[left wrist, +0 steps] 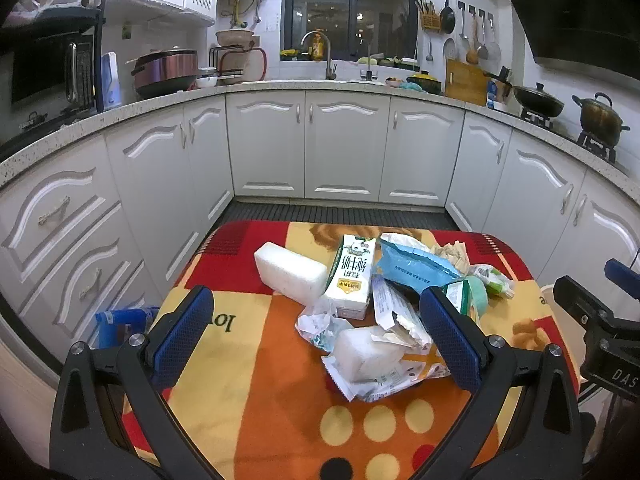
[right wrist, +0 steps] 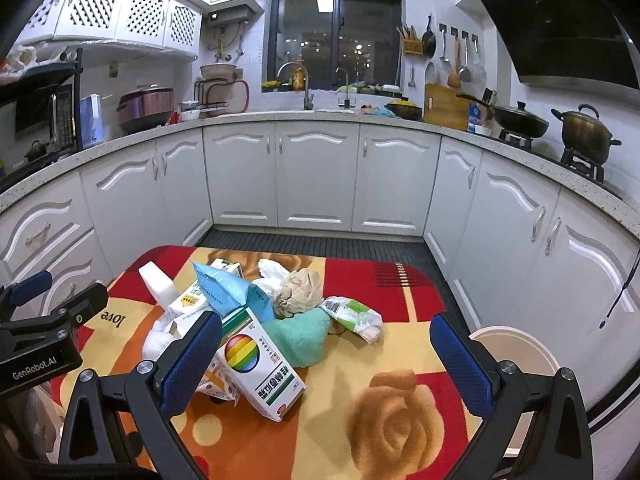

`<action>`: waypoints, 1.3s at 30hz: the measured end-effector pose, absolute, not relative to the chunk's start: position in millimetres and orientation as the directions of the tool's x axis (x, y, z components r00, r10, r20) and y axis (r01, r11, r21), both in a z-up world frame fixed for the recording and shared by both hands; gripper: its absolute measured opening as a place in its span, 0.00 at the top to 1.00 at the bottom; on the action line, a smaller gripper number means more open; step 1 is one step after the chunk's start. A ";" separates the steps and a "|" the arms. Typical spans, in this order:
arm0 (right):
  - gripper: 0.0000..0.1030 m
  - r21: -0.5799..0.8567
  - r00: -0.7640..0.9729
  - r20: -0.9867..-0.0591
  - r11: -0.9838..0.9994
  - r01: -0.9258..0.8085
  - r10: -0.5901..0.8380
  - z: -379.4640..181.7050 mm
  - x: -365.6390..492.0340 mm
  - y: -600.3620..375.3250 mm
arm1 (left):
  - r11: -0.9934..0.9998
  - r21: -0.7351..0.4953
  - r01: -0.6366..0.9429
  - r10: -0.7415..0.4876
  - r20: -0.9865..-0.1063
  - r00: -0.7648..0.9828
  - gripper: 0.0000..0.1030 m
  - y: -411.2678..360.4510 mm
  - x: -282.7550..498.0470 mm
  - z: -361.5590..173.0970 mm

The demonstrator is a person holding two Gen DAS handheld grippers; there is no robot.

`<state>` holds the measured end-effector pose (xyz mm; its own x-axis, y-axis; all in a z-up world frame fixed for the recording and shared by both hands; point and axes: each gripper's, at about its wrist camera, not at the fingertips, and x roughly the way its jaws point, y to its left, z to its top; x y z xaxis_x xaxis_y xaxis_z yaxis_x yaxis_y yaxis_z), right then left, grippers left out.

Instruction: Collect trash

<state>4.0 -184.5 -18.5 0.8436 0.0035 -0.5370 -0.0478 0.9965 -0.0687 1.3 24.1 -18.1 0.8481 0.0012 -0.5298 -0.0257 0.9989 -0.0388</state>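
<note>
2 grippers, left (left wrist: 316,334) and right (right wrist: 326,354), are hovering spread and empty over the trash pile (left wrist: 384,304), awaiting a first pick.

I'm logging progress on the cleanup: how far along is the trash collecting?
Nothing looks collected yet. Both grippers, left and right, are open and hold nothing. The whole pile is left on the blanket: milk carton, foam block, blue bag, rainbow box, crumpled paper.

White bin (right wrist: 516,350) partly behind right fingers (right wrist: 460,364); blue bag (left wrist: 120,322) mostly under table edge.
</note>
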 end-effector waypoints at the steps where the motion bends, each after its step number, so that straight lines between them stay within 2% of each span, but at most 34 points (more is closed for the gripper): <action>1: 0.00 -0.067 0.842 -0.540 0.997 -0.049 0.005 -19.2 4.7 -184.6 | 0.999 -0.039 -0.026 0.001 -0.531 0.847 0.01 23.9 1.5 -18.3; 22: 0.00 -0.045 0.832 -0.552 0.995 -0.084 0.046 -24.1 6.1 -184.1 | 0.998 -0.055 -0.031 -0.004 -0.548 0.837 0.01 23.0 2.9 -24.1; 39: 0.00 -0.052 0.793 -0.607 0.994 -0.097 0.046 -38.1 15.6 -182.7 | 0.997 -0.074 -0.027 -0.025 -0.622 0.783 0.01 49.0 11.4 -41.1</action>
<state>15.6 -182.7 -38.1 0.7933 0.0457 -0.6071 -0.0971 0.9939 -0.0521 11.4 49.0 -41.1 0.7830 -0.0248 -0.6216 -0.0274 0.9969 -0.0743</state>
